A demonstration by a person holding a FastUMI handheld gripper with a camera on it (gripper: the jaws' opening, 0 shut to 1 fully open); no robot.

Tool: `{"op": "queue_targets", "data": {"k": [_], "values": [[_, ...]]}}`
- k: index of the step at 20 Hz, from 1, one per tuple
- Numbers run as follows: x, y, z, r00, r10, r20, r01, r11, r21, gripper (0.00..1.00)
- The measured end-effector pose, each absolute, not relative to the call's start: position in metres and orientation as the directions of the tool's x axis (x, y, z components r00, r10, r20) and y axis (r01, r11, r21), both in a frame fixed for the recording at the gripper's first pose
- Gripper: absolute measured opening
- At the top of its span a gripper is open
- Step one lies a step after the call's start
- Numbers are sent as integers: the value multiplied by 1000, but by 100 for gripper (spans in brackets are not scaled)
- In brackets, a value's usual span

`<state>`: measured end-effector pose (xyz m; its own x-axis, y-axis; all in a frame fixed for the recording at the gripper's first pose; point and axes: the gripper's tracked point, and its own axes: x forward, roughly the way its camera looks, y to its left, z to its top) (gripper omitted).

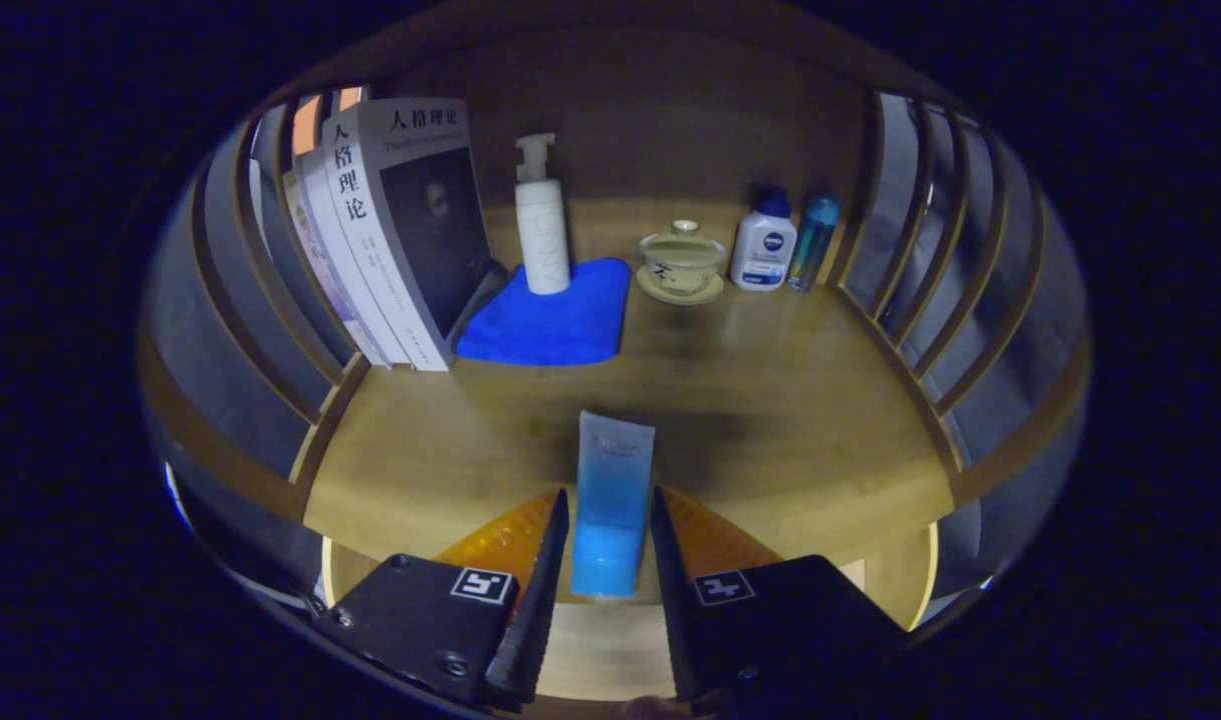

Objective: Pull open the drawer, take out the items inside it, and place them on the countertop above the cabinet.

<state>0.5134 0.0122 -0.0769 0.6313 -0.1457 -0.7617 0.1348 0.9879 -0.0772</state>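
A blue tube [615,470], pale at its far end and brighter blue at the cap end, is held between my fingers, and my gripper [610,497] is shut on its lower half. The tube points away from me, its far end over the front part of the wooden countertop [770,400]. Its cap end hangs in front of the countertop's front edge. Under the fingers lies a pale wooden surface [590,650], lower than the countertop; I cannot tell whether it is the drawer.
At the back of the countertop stand leaning books [390,230], a white pump bottle [542,220] on a blue cloth [560,315], a lidded tea bowl on a saucer [682,265], a white bottle with a blue cap [763,245] and a slim teal bottle [813,240]. Curved wooden slats [910,250] fence both sides.
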Motion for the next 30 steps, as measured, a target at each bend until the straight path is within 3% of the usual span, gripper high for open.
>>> {"op": "queue_targets", "data": {"k": [7, 19, 22, 26, 27, 29, 30], "values": [[462, 44, -53, 684, -26, -729, 18, 1000, -19, 80], [321, 60, -61, 785, 70, -616, -58, 998, 40, 78], [292, 50, -64, 820, 53, -570, -33, 998, 46, 85], [264, 44, -62, 874, 29, -484, -8, 999, 45, 85], [257, 42, -65, 882, 14, -471, 10, 999, 48, 86], [245, 43, -77, 892, 17, -452, 11, 998, 60, 100], [241, 41, -85, 895, 15, -446, 13, 998, 60, 98]]}}
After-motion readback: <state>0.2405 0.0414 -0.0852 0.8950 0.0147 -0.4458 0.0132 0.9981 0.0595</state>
